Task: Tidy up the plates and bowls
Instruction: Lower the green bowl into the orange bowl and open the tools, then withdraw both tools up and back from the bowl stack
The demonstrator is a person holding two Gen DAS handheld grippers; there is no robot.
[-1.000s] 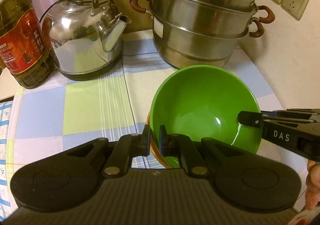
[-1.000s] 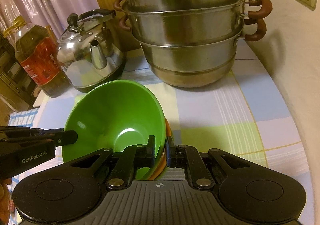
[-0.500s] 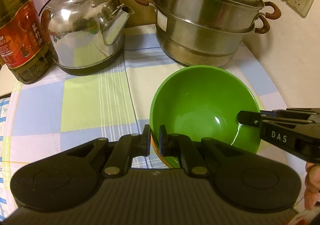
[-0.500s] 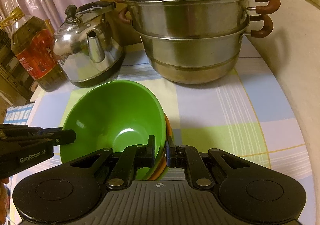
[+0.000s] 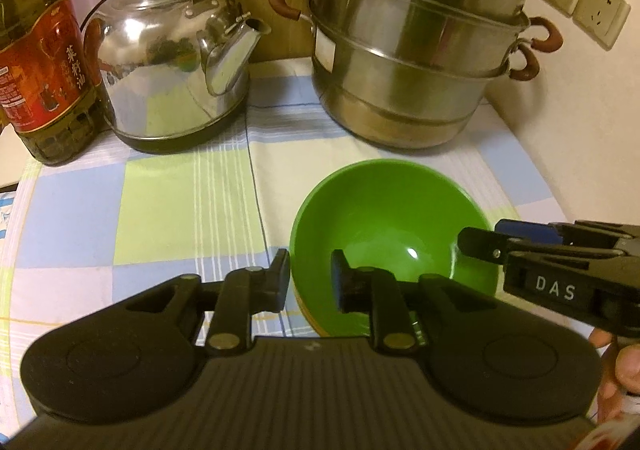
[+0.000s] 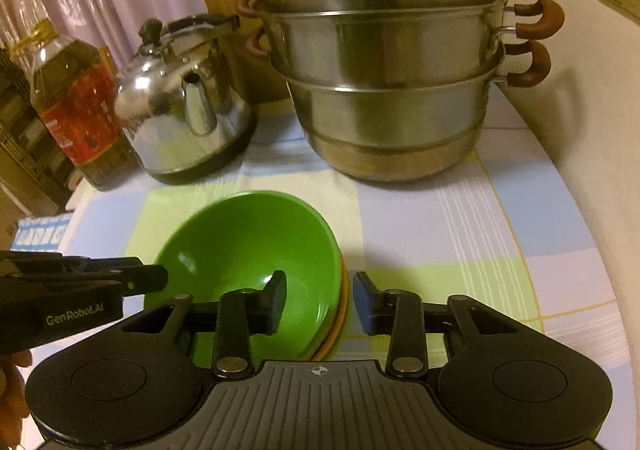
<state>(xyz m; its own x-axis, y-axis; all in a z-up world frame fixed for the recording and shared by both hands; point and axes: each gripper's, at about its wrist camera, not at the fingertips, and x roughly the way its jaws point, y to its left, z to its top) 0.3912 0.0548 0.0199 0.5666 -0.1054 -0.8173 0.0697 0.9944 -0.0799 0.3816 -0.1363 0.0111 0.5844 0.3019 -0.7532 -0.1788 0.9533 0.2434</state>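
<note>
At far left stands a clear plastic oil bottle (image 5: 42, 62) of amber oil, its red label printed in Chinese characters. Right of it sit a shiny steel kettle (image 5: 172, 70) and a lidded two-tier steel steamer pot (image 5: 408, 62) with brown handles. Nearer, on the pastel checked tablecloth (image 5: 160, 218), a glossy green bowl (image 5: 384, 230), empty, nests on orange-rimmed bowls (image 6: 344, 314). The left gripper (image 5: 310, 276), marked "GenRobot.AI", straddles the stack's left rim; its jaws have just been opening, pads clear of the rim. The right gripper (image 6: 320, 300), marked "DAS", straddles the right rim, likewise just opened. Bare cloth lies left of the stack; the wall (image 6: 580, 130) bounds the table's right edge.
</note>
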